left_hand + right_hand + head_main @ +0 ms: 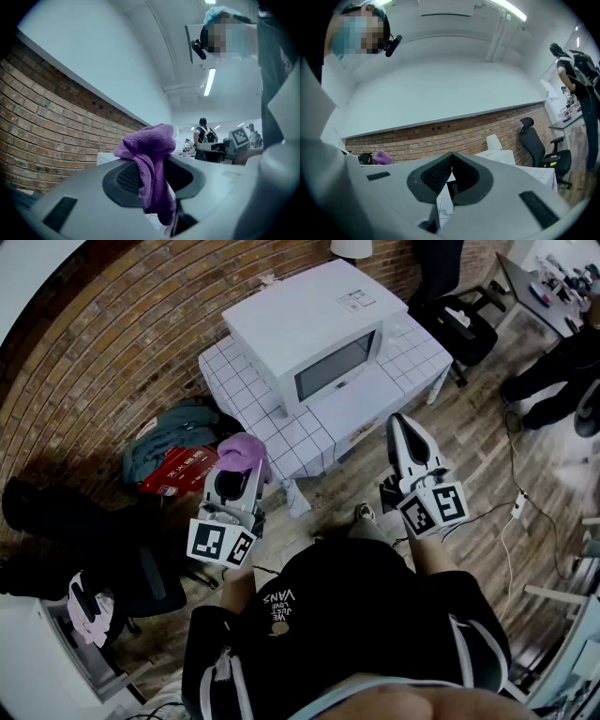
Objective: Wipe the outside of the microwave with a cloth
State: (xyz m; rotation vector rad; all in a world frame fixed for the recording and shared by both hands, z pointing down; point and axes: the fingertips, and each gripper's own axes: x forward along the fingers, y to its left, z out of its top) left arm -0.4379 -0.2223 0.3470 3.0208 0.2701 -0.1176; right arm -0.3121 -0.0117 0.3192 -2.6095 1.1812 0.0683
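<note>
A white microwave (pixel 314 334) stands on a low table with a white checked cloth (pixel 281 442), door facing me. My left gripper (pixel 242 465) is held at the table's near left corner, shut on a purple cloth (pixel 246 454) that bunches above the jaws and hangs between them (pixel 151 173). My right gripper (pixel 409 439) is shut with nothing in it, in front of the table's right half, jaw tips meeting (pixel 450 161). The microwave (pixel 499 151) shows small beyond the right jaws, and the purple cloth (pixel 384 157) at far left.
A brick wall (pixel 131 324) runs behind the table. A pile of bags and clothing (pixel 173 451) lies left of the table on the wood floor. A black office chair (pixel 455 320) stands to the right, with a cable (pixel 511 512) on the floor. Another person (pixel 576 70) works at a desk far right.
</note>
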